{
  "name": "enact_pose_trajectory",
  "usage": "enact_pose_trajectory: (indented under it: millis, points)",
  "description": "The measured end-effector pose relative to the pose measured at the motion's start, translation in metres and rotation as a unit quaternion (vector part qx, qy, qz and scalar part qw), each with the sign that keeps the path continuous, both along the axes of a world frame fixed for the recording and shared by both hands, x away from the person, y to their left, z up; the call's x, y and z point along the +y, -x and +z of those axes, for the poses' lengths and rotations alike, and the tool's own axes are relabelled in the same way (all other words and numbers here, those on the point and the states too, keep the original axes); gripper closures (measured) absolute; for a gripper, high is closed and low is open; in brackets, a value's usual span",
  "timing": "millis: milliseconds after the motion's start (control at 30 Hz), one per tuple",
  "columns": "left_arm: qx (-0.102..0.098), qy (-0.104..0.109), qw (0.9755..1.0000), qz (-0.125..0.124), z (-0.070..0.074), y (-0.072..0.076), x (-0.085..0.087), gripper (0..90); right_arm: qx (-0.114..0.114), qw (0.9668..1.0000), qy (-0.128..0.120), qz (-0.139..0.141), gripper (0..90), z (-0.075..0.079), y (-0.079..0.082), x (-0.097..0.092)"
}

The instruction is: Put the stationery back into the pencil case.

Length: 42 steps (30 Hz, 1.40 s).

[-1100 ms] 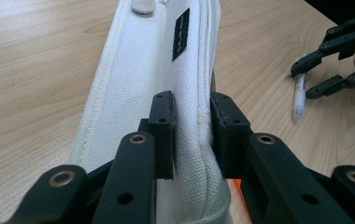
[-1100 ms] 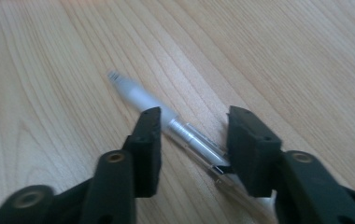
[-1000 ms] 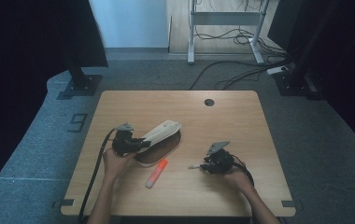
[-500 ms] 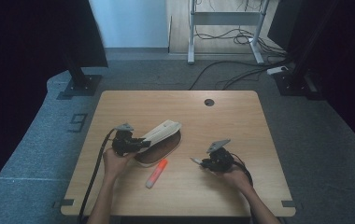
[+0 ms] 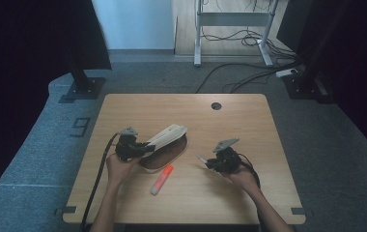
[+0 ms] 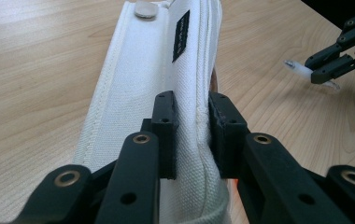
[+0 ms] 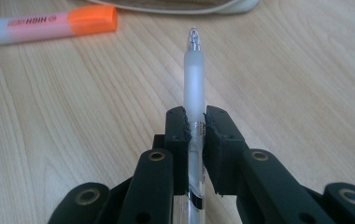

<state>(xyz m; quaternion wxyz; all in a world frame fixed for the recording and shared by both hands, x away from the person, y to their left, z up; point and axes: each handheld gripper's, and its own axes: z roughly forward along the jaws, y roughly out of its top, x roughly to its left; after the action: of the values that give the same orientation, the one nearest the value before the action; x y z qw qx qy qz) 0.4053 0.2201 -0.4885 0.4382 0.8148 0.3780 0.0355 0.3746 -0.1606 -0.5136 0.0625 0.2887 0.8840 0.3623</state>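
Gripper (image 7: 195, 128) near "HIGH"-lettered highlighter (image 7: 52, 26)

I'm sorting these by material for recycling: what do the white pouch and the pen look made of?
The white zip pencil pouch looks like woven canvas, matte: ribbed weave and stitched seams show. The frosted translucent pen looks like plastic with a satin finish; its tip glints, possibly metal.

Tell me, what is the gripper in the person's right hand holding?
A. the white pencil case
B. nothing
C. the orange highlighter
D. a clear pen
D: in the right gripper view the right gripper is shut on the clear pen, while the orange highlighter lies loose on the table.
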Motion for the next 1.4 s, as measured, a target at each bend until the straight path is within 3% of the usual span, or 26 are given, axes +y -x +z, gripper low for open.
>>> enact_pose_trajectory:
  millis: [400,867,1400]
  points:
    - [-0.002,0.001,1.0,0.002,0.001,0.001,0.0,74.5,-0.005,1.0,-0.004,0.005,78.3,0.011,-0.014,0.017]
    - [-0.006,0.005,1.0,0.004,0.003,0.002,0.0,74.7,-0.014,0.9997,-0.001,0.019,78.2,0.018,-0.031,0.051]
    - [-0.006,0.009,0.9999,0.004,0.004,0.002,0.001,74.8,-0.005,0.9991,0.019,0.038,78.2,0.006,-0.049,0.093]
